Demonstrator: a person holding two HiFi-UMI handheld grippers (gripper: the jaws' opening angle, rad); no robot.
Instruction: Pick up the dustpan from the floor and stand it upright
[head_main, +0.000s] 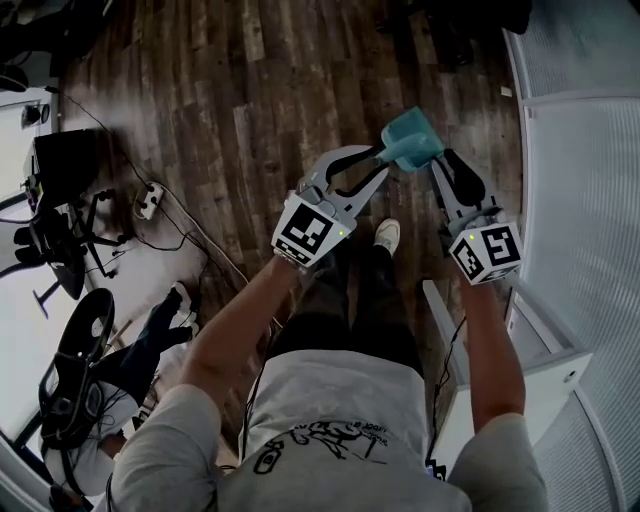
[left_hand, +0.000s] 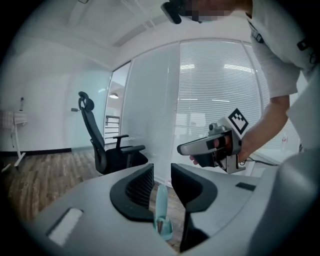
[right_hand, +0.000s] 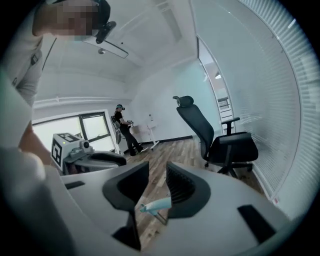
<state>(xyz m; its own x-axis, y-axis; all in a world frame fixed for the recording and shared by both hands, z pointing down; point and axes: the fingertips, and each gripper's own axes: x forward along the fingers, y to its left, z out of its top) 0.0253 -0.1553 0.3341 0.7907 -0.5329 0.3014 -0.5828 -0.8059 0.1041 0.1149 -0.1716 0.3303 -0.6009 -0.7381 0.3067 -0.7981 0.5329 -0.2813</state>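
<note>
The teal dustpan (head_main: 410, 138) hangs above the wooden floor, between the tips of both grippers. My left gripper (head_main: 383, 165) meets it from the left and my right gripper (head_main: 440, 165) from the right. In the left gripper view its teal handle (left_hand: 161, 210) stands upright in the narrow gap of the left gripper (left_hand: 162, 177) and fills it low down. In the right gripper view a thin teal part (right_hand: 156, 203) with a wire loop lies across the gap of the right gripper (right_hand: 157, 175), against the right-hand jaw. The pan's underside is hidden.
A black office chair (left_hand: 107, 145) stands by the blinds-covered window. A white cabinet (head_main: 520, 350) is at my right. Another chair (head_main: 70, 230), cables and a power strip (head_main: 148, 200) lie on the floor at the left. A second person (right_hand: 122, 127) stands far off.
</note>
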